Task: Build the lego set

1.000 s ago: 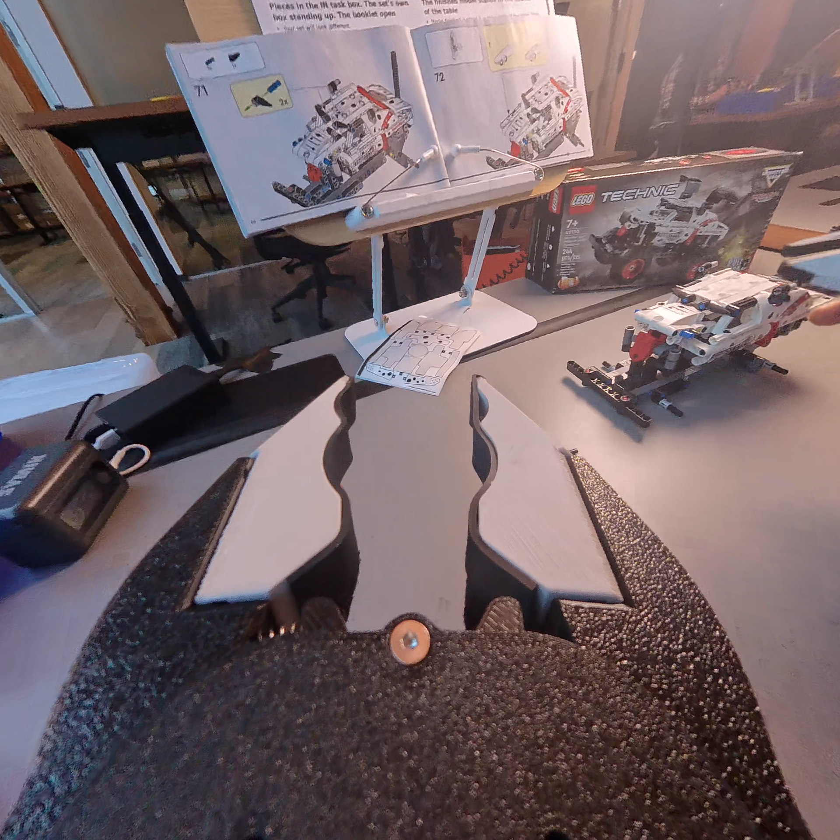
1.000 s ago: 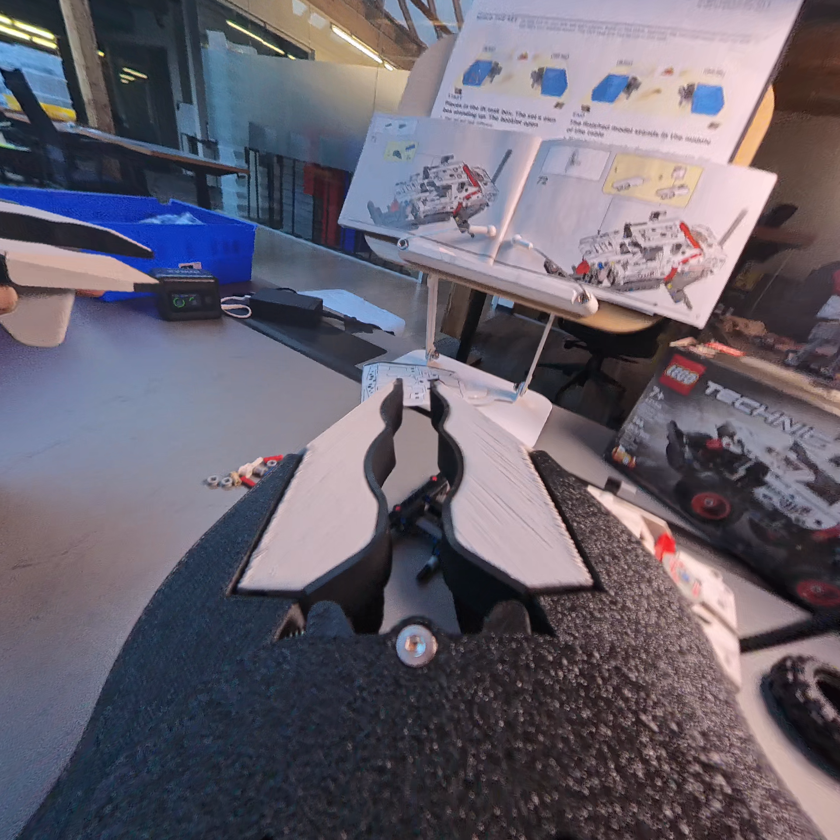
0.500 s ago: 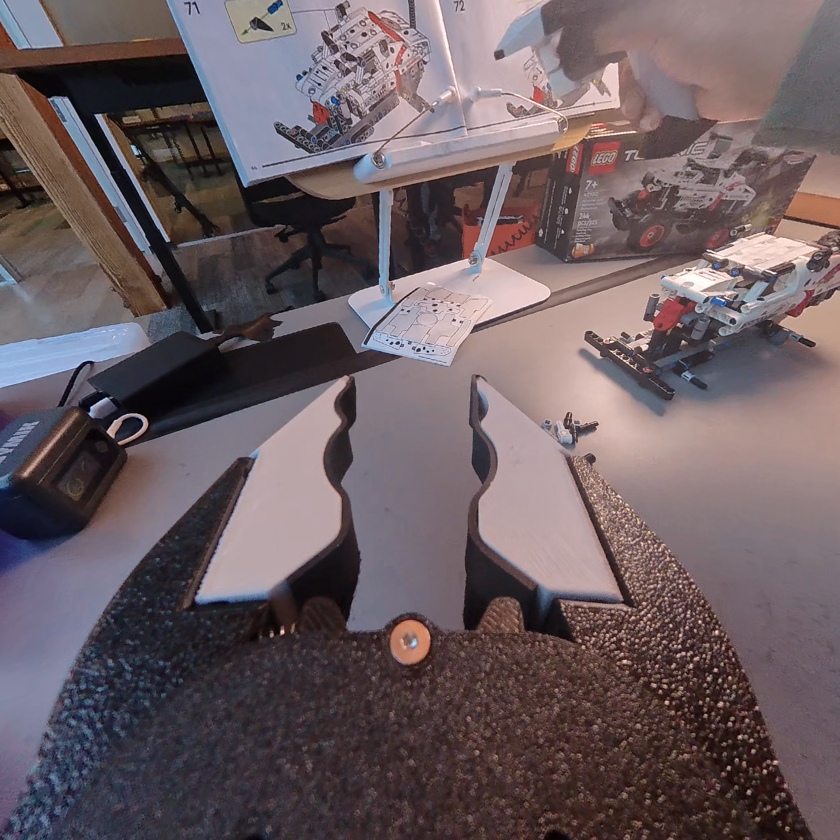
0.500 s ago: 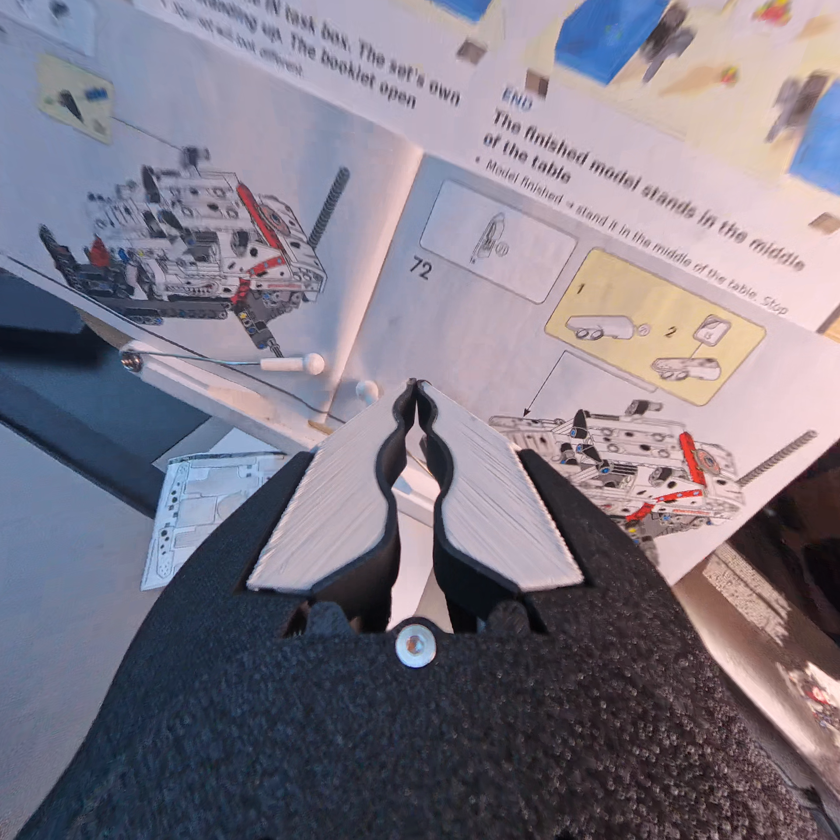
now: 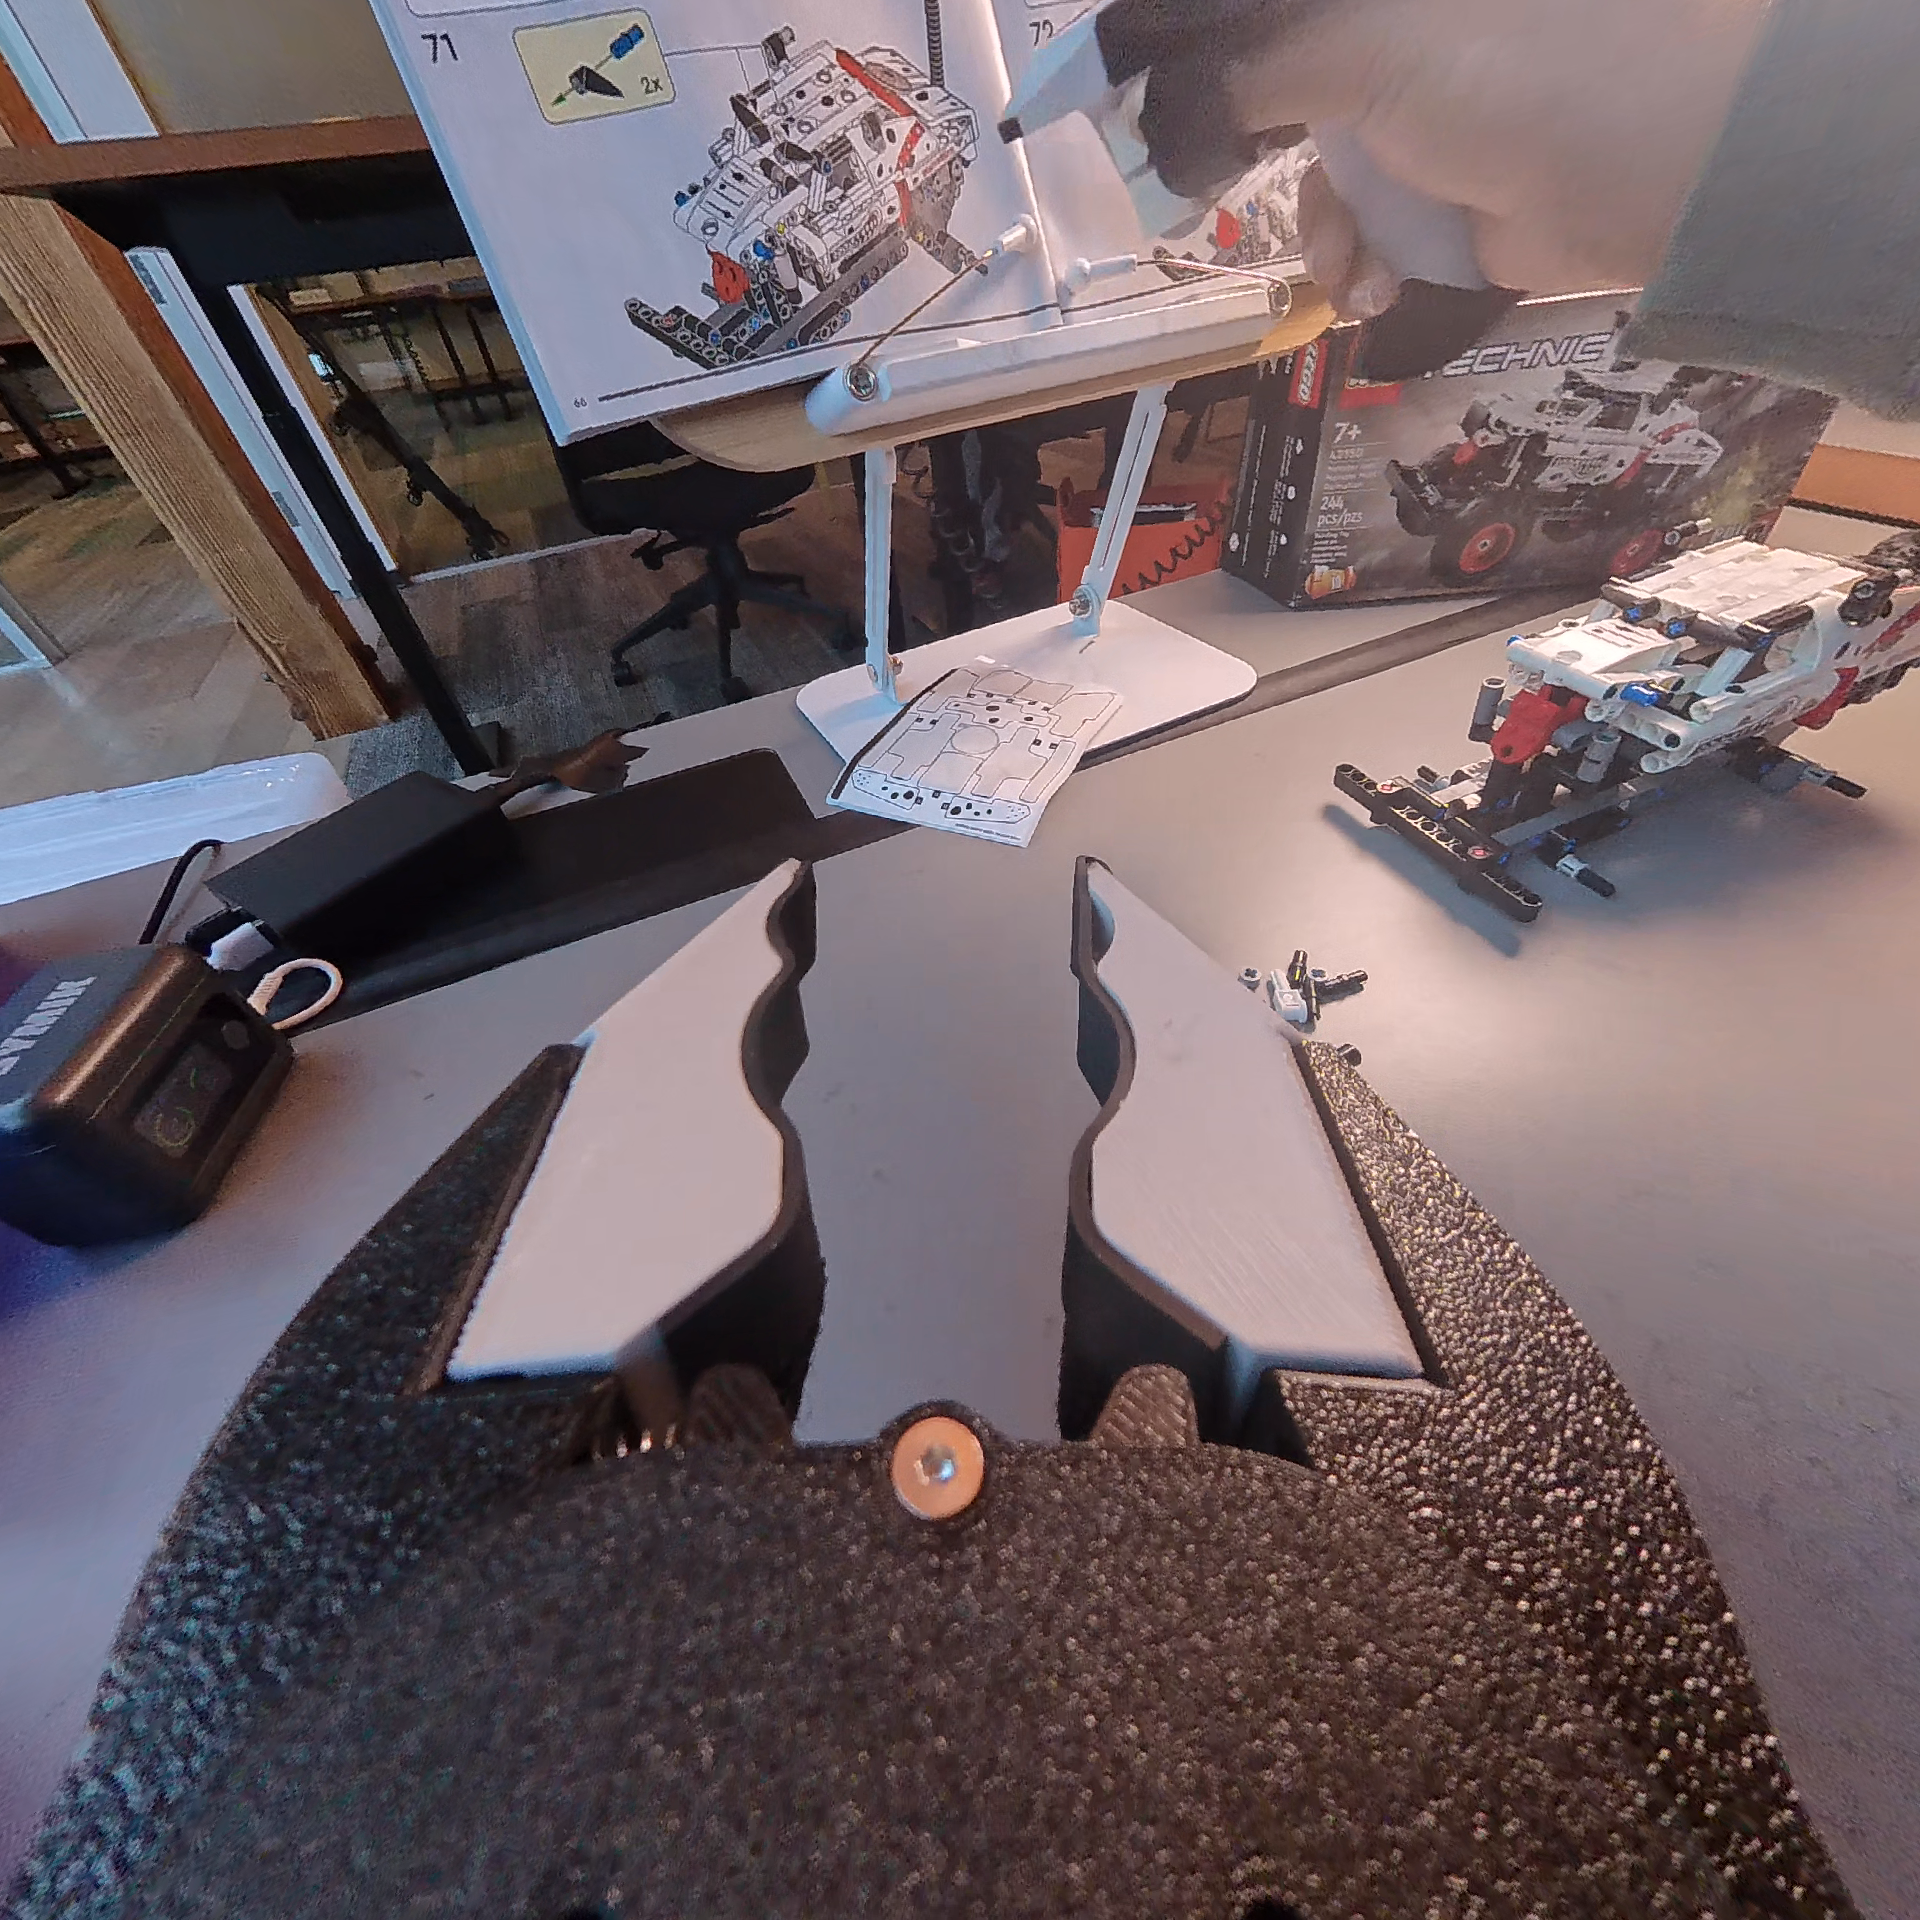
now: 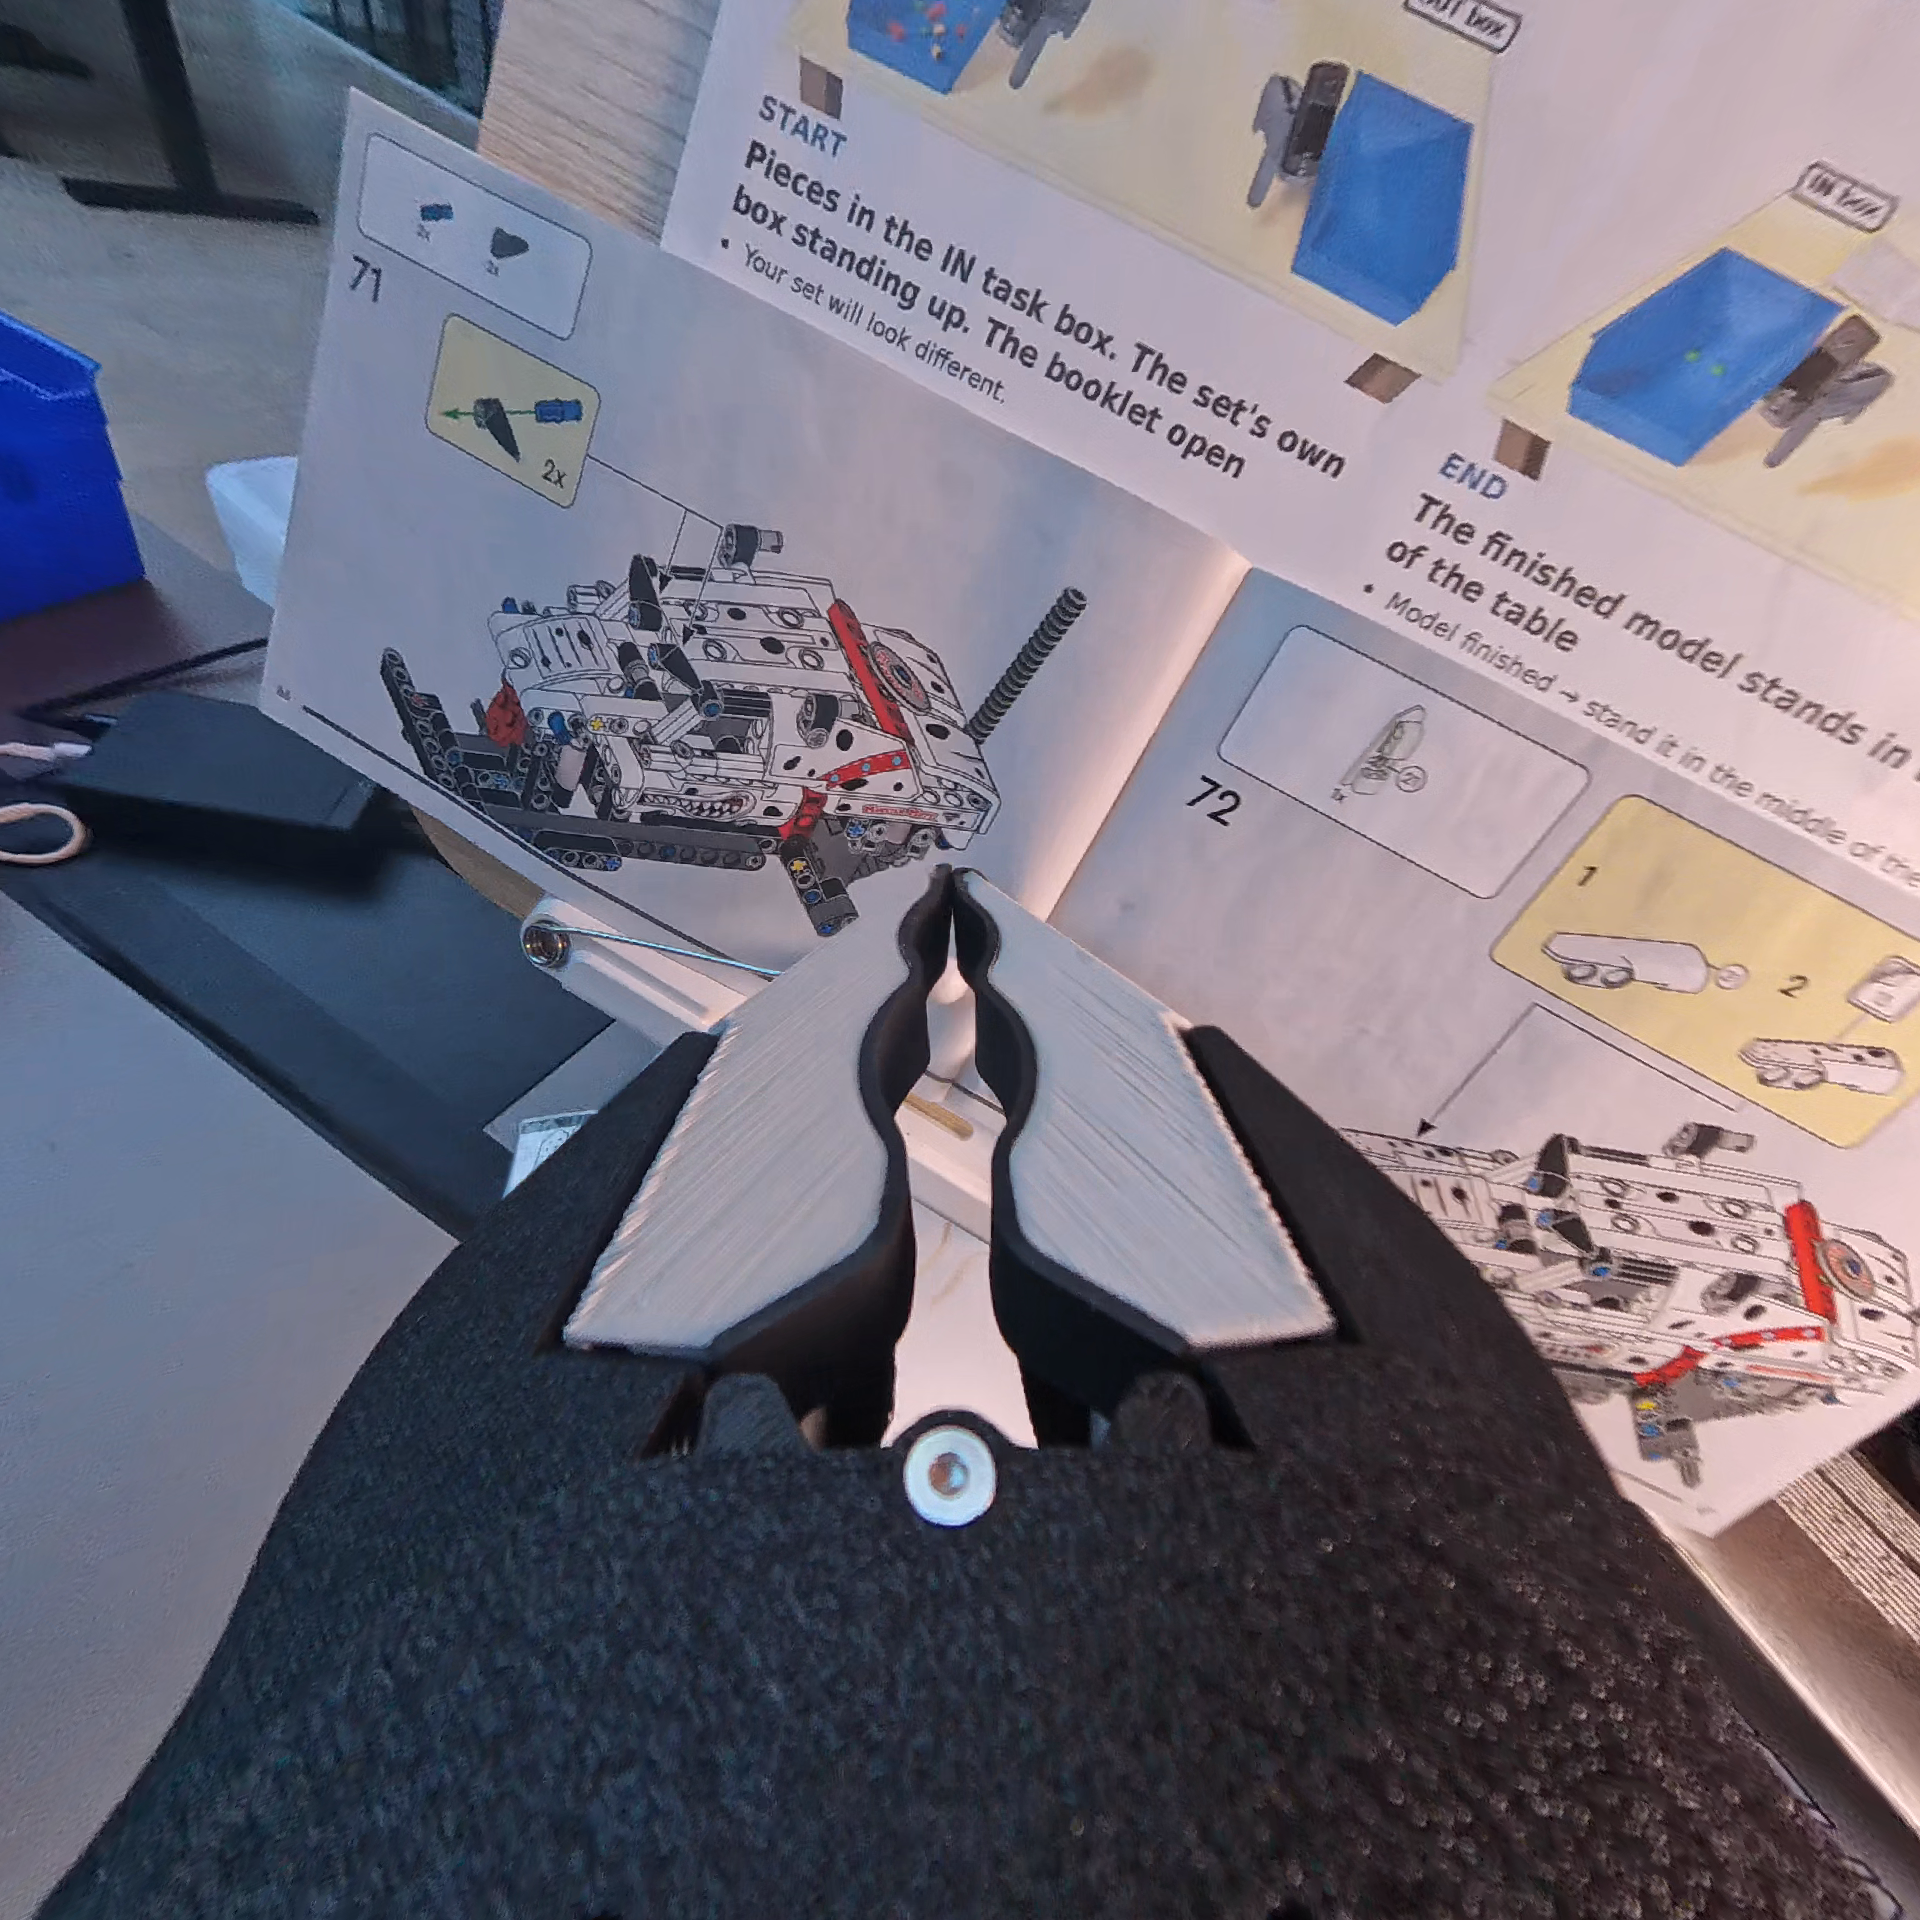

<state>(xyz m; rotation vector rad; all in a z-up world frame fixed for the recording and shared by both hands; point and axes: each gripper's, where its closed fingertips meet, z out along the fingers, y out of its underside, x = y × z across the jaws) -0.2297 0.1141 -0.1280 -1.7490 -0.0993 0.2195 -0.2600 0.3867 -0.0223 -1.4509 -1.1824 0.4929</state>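
Left gripper [image 5: 940, 904]: fingers apart, nothing between them; it hangs low over the bare table [image 5: 1558, 1247] at frame centre.
Right gripper [image 6: 951, 878]: tips together, nothing clamped that I can see; raised to the booklet [image 6: 644, 582], tips at the lower edge near the centre fold. In the left view it shows top right, in a hand [image 5: 1475, 156].
Model [image 5: 1683, 675]: half-built white truck, on the table at right of the left view, well apart from both grippers.
Model axis: long axis runs lower left to upper right; the black beam end points lower left, toward the left gripper (the far end is cut by the frame edge).
Loose parts [image 5: 1294, 982]: small cluster just right of the left gripper's right finger, between it and the model.
Key relation: parts and model both lie right of the left gripper, which is the nearer one; the right is up at the page.
Step, as I judge: checking the booklet before the next piece.
Box [image 5: 1507, 468]: stands behind the model, upper right.
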